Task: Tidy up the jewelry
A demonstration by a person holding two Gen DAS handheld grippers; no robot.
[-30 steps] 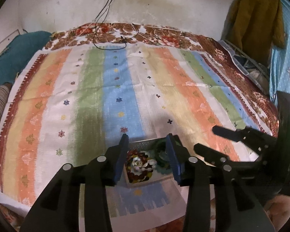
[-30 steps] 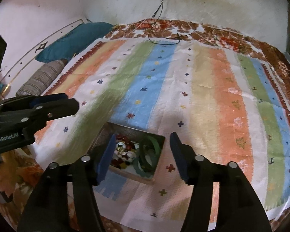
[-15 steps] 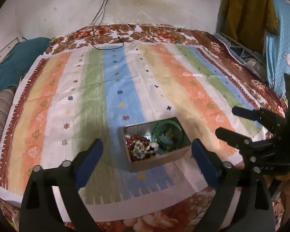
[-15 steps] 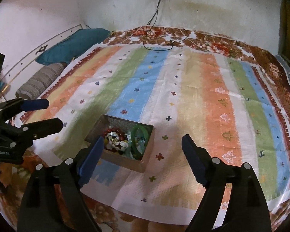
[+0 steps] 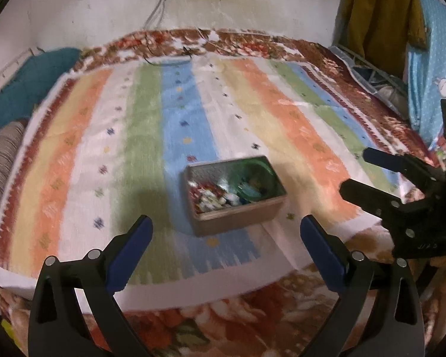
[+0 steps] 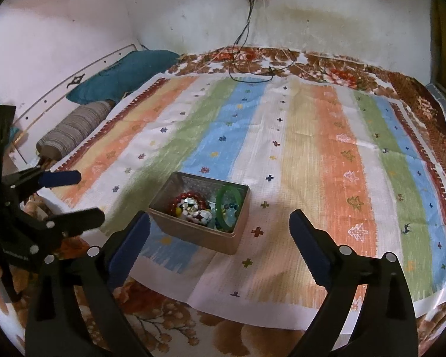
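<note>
Left wrist view is motion-blurred: small beads & trinkets [image 5: 214, 197] in the open tan rectangular tin box [image 5: 238, 217] near the bed's front edge can't be told apart. Mustard-yellow hanging garment [image 5: 383, 17] cut off at top. Right wrist view: grey striped bolster pillow [image 6: 74, 129] partly hidden behind bed's left edge.

right gripper [image 6: 218, 232] jaws opening, nothing between | box [image 6: 193, 233] holds green bangle [image 6: 227, 208], beads [image 6: 190, 206]

Warm dim room light, dark round corners, bent edges, left picture blurry, right picture sharper, soft shadows near the box [image 6: 199, 223]
</note>
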